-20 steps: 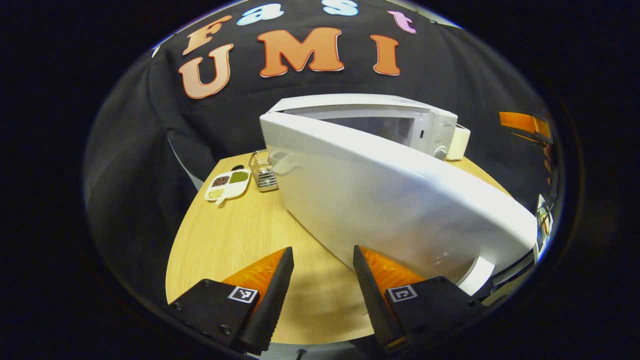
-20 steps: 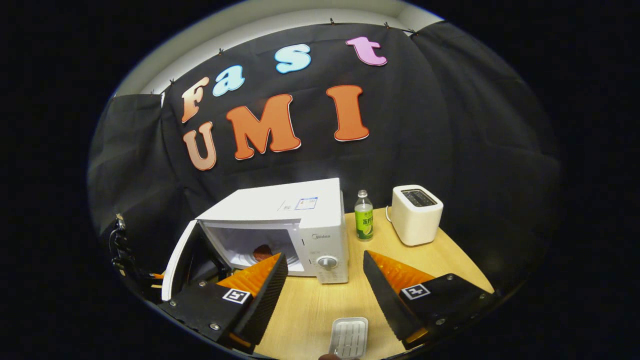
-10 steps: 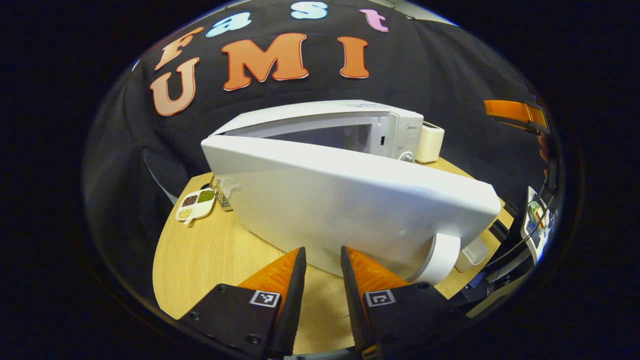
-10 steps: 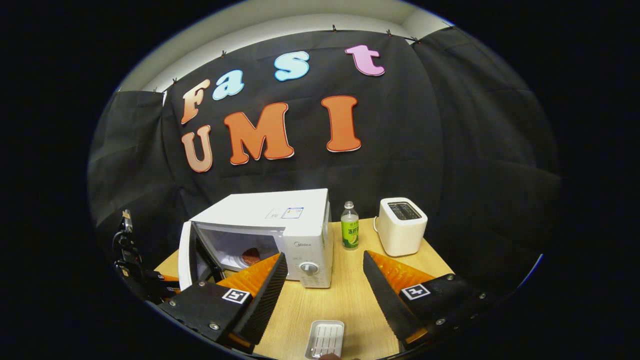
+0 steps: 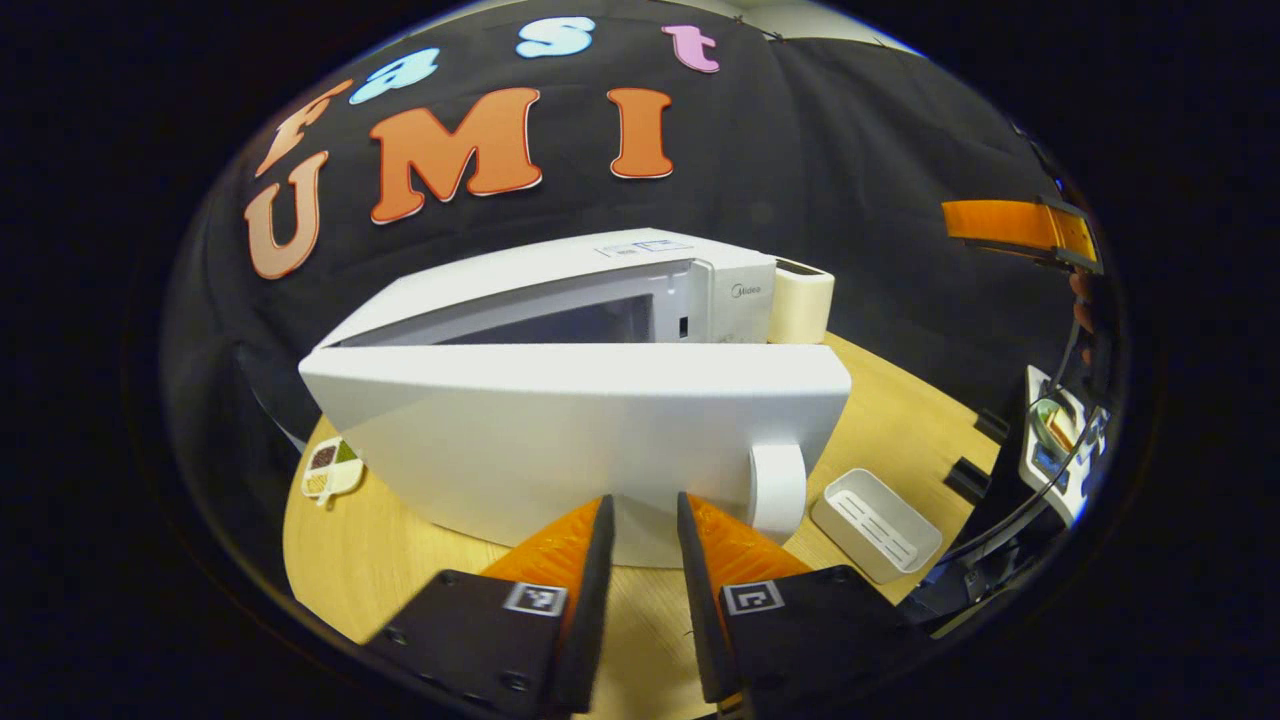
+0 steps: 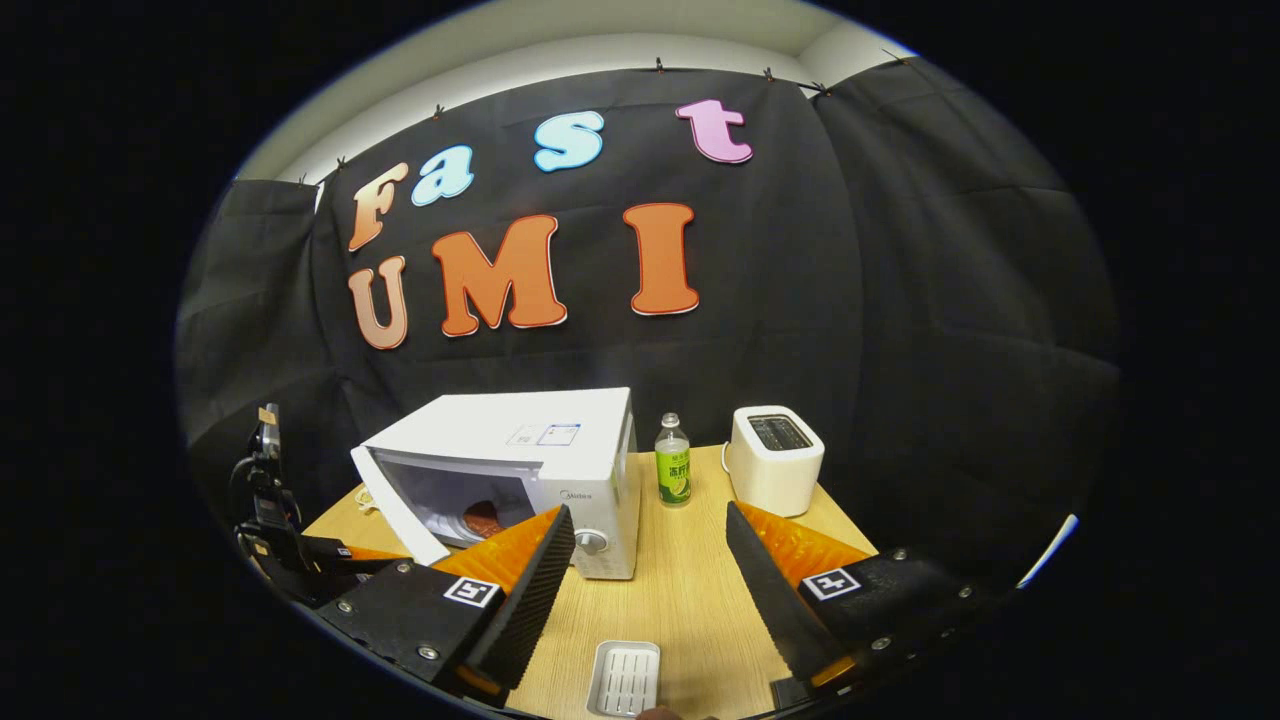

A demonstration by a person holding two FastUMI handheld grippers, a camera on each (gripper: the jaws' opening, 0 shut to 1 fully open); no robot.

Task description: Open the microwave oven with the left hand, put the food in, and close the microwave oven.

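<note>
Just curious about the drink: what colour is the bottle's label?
Green, on the bottle beside the microwave oven; it shows best in the right gripper view.

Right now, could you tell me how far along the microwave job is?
Done: the food lies inside the microwave, and the white tray on the table is empty. In hand: the left gripper, fingers nearly together, is at the outside of the door, which stands partly open. Left: getting the door fully shut. The right gripper hangs open, holding nothing.
</note>
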